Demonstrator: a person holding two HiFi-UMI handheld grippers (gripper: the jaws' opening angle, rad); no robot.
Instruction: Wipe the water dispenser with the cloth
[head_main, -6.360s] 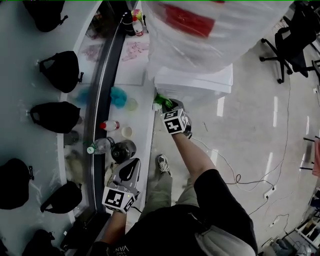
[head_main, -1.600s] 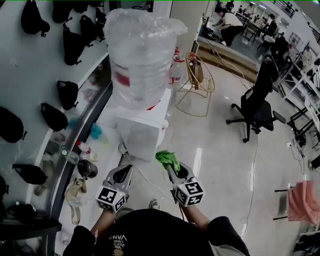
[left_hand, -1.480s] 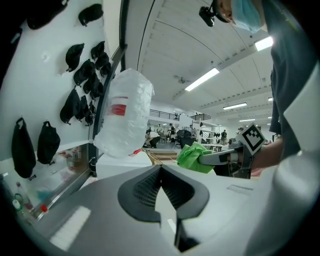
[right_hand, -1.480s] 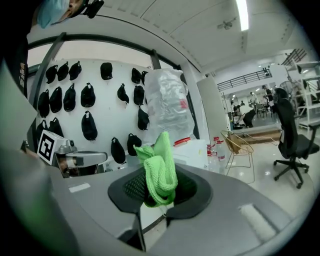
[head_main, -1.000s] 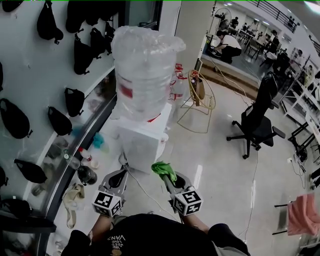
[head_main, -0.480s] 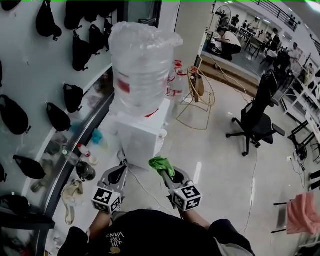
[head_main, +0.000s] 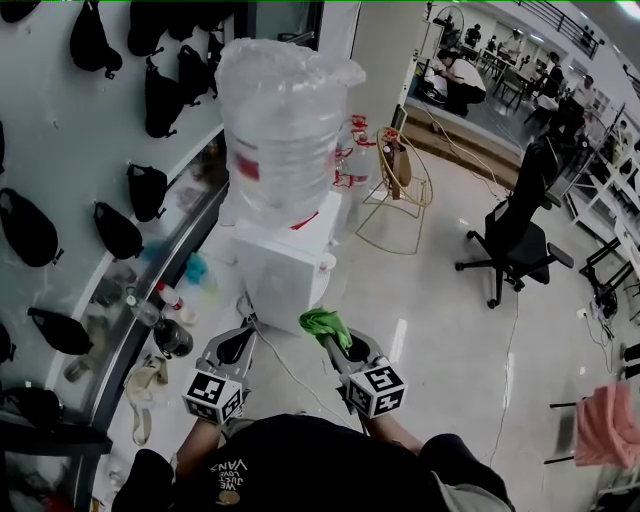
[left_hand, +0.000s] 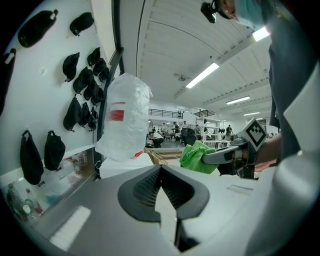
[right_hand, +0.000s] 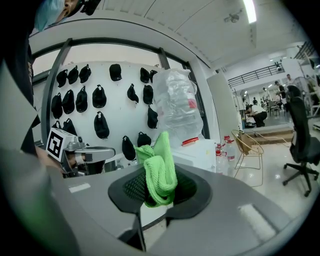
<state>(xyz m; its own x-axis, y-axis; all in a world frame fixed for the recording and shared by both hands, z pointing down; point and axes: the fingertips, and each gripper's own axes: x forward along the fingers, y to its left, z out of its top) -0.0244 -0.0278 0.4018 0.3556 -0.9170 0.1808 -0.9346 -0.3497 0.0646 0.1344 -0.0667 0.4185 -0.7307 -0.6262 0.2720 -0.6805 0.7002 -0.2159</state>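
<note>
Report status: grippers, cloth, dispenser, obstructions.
Left hand-held gripper shut, empty. Right hand-held gripper shut on green cloth. Cloth held short of water dispenser, no contact visible. Nothing between them.

Glossy floor, black office chair, bags hanging on white wall.

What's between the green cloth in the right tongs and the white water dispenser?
Nothing. The left gripper view shows an open gap between the green cloth and the white water dispenser, with only the distant room behind.
</note>
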